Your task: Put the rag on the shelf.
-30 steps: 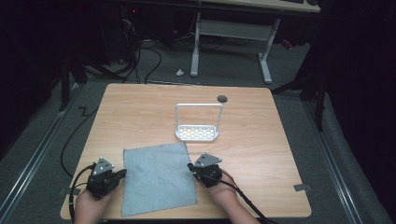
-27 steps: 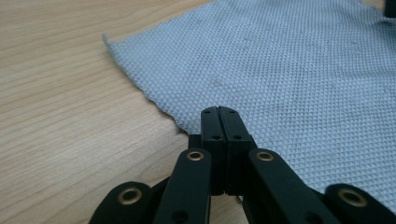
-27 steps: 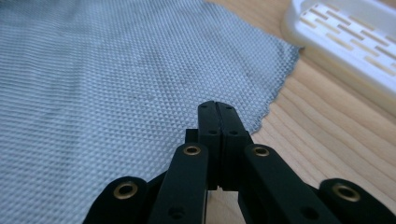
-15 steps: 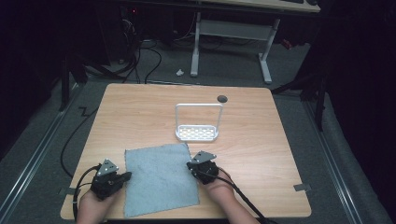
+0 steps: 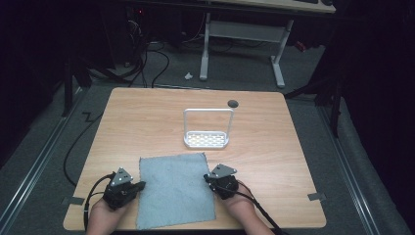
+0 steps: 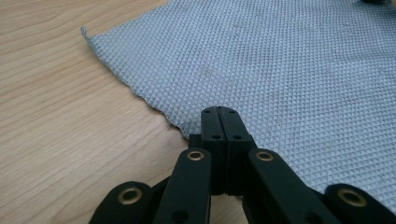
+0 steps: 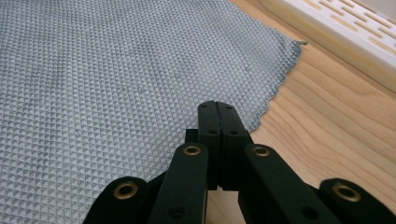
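No readable brand, label or writing on anything; small dark marks on the table [image 5: 147, 122] too coarse to read from the high view.

Grey cloth [image 5: 175, 188] flat on the near half of the wooden table, between the two grippers, near edge at the table's front edge. White rack [image 5: 207, 128] just beyond the cloth's far edge, apart from it.

Left gripper [image 5: 142, 185] at the cloth's left edge, jaws pressed fully together. Left gripper [image 6: 219, 110] view: closed tips right over the wavy cloth edge, nothing seen between the pads; contact with the cloth possible but not certain from this angle.

Right gripper [image 5: 206, 178] at the cloth's right edge, jaws likewise fully closed. Right gripper [image 7: 215, 104] view: tips over the cloth [image 7: 116, 93] just inside its edge, nothing gripped as far as visible.

View differences:
- High view: whole layout, both hands, cables, round hole [image 5: 233, 103] near the table's far edge.
- Left gripper view: waffle weave of the cloth [image 6: 280, 70], slightly curled far corner.
- Right gripper view: slotted base of the rack [image 7: 345, 32] close behind the cloth corner.
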A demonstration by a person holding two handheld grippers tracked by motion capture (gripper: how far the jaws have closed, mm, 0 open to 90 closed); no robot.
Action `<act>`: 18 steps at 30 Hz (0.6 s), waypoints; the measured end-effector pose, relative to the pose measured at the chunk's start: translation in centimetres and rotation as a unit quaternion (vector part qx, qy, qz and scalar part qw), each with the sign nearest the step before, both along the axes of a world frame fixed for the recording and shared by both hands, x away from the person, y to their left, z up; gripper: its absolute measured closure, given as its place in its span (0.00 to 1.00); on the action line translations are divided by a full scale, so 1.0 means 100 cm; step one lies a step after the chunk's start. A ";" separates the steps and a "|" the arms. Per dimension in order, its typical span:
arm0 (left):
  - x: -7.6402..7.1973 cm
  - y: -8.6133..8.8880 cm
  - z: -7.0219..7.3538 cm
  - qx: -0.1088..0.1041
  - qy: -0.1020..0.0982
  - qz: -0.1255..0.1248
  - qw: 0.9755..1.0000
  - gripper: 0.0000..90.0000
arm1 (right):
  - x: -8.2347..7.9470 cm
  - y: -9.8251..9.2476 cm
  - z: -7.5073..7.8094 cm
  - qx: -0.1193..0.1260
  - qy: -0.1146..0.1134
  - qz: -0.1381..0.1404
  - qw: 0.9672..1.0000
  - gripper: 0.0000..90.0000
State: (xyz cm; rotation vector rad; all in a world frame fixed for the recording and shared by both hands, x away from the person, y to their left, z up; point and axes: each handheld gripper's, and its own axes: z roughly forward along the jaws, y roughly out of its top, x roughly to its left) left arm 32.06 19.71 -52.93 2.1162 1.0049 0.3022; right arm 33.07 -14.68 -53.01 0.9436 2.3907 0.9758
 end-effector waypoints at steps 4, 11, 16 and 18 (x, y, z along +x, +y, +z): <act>0.000 -0.010 0.000 -0.002 0.000 -0.010 1.000 1.00 | -0.004 -0.010 0.000 -0.002 -0.004 -0.004 1.000 1.00; 0.002 -0.032 0.000 -0.006 0.003 -0.023 1.000 1.00 | -0.009 -0.030 0.001 -0.007 -0.001 -0.015 1.000 1.00; 0.005 -0.063 0.000 -0.008 -0.002 -0.048 0.999 1.00 | -0.017 -0.060 0.001 0.000 0.002 -0.036 0.999 1.00; 0.005 -0.067 -0.001 -0.012 -0.002 -0.051 0.999 1.00 | -0.019 -0.066 0.001 0.002 0.004 -0.040 0.999 1.00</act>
